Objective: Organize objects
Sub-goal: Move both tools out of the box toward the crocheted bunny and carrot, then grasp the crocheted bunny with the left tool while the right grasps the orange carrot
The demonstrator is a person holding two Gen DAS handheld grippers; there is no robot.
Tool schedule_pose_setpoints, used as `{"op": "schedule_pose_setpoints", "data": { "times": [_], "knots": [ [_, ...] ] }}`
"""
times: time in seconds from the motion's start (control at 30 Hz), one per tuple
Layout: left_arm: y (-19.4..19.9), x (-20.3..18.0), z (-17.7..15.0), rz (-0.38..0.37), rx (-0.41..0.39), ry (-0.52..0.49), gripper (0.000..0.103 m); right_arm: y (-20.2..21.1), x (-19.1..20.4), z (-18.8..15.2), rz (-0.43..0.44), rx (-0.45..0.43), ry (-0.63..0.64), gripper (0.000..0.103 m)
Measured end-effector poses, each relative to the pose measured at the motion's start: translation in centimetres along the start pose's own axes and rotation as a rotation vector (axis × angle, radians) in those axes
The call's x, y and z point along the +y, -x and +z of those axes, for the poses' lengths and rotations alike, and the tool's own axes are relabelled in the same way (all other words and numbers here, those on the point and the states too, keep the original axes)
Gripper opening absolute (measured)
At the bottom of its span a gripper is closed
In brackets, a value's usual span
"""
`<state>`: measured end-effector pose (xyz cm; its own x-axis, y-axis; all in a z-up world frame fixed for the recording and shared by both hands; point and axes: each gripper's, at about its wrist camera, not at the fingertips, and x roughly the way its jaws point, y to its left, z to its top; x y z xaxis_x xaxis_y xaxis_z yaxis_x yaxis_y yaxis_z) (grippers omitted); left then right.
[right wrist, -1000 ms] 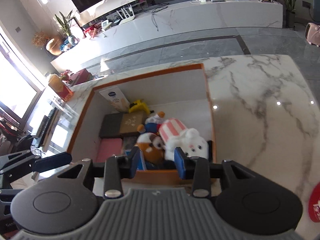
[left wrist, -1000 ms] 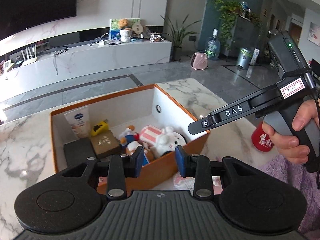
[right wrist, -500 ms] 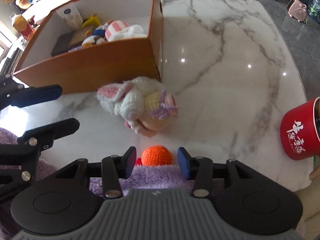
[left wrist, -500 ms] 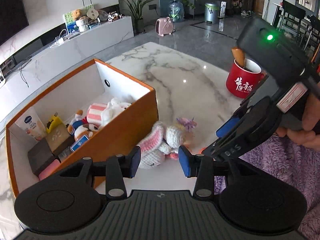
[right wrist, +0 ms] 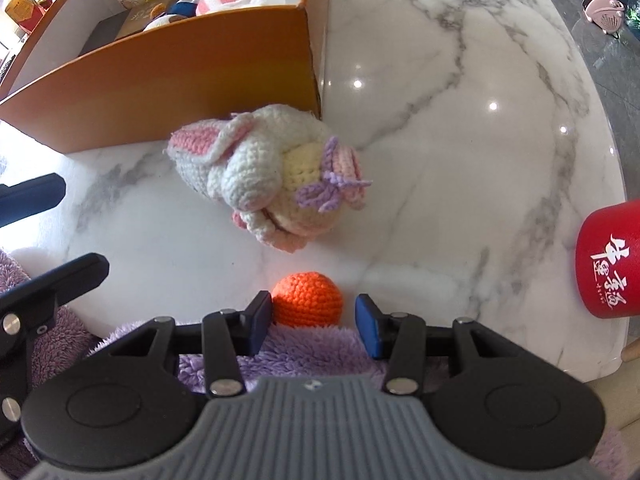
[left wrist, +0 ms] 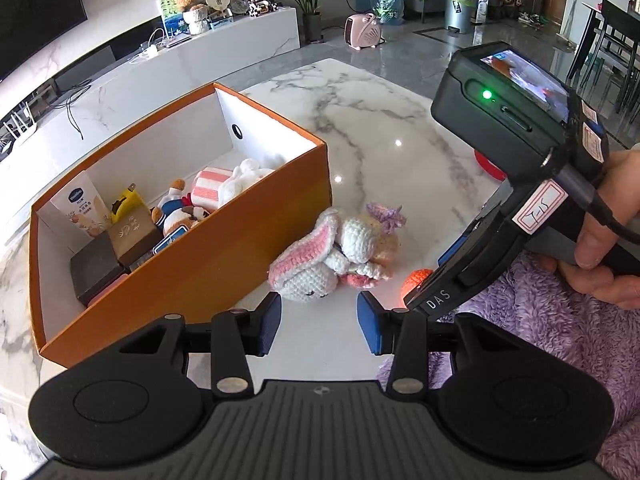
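The orange crochet ball [right wrist: 307, 299] is lying directly ahead of the right gripper [right wrist: 313, 320], sitting just in front of the gap between its blue pads, which are standing apart and holding nothing. It is nearer the left pad than the right, seemingly touching it. Being round, the ball is offering no long axis to line up with, so my judgement is that a short push forward and a squeeze will do. Measured from the orange box [right wrist: 168, 76], the ball is resting on the marble surface [right wrist: 460, 120] well out from the near long wall, close to the edge where the purple fleece [right wrist: 304, 352] is showing.

The crochet bunny [right wrist: 272, 176] is lying on its side between the ball and the box, just beside the box's near corner, ears pointing along the wall. The left gripper [left wrist: 319, 322] is hovering over that bunny with its pads also apart and empty, so it is the nearer one for the bunny.

The ball is looking small, tightly stitched and soft.
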<state>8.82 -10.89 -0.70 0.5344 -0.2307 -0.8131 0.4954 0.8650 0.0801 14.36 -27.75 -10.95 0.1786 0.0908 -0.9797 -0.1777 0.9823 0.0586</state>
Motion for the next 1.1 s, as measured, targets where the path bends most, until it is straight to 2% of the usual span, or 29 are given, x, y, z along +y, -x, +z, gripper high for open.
{"op": "schedule_pose_setpoints", "data": {
  "times": [0.13,0.2,0.47,0.6,0.77,0.9,1.1],
  "knots": [
    [0.0,-0.3,0.1,0.000,-0.001,-0.011,0.050,0.0,-0.2,0.0,0.012,0.002,-0.005,0.048],
    [0.0,-0.5,0.3,0.002,-0.002,-0.020,0.051,0.0,-0.2,0.0,0.021,0.000,-0.008,0.042],
    [-0.6,-0.7,1.0,-0.009,-0.017,-0.085,0.058,0.4,-0.3,-0.3,0.014,-0.027,-0.005,0.040],
    [-1.6,-1.5,1.6,-0.020,-0.016,-0.218,0.064,1.9,-1.7,0.1,0.027,-0.055,-0.046,0.040],
    [-4.0,-3.1,2.1,0.003,0.007,-0.463,0.066,3.1,-3.7,1.2,-0.056,-0.081,-0.054,0.039],
    [-6.7,-4.5,1.6,0.037,0.049,-0.639,0.066,2.4,-4.8,1.4,0.031,-0.049,-0.105,0.039],
    [-9.7,-6.1,0.3,0.092,0.079,-0.819,0.066,1.9,-3.6,1.0,-0.011,-0.059,-0.078,0.039]
  ]
}}
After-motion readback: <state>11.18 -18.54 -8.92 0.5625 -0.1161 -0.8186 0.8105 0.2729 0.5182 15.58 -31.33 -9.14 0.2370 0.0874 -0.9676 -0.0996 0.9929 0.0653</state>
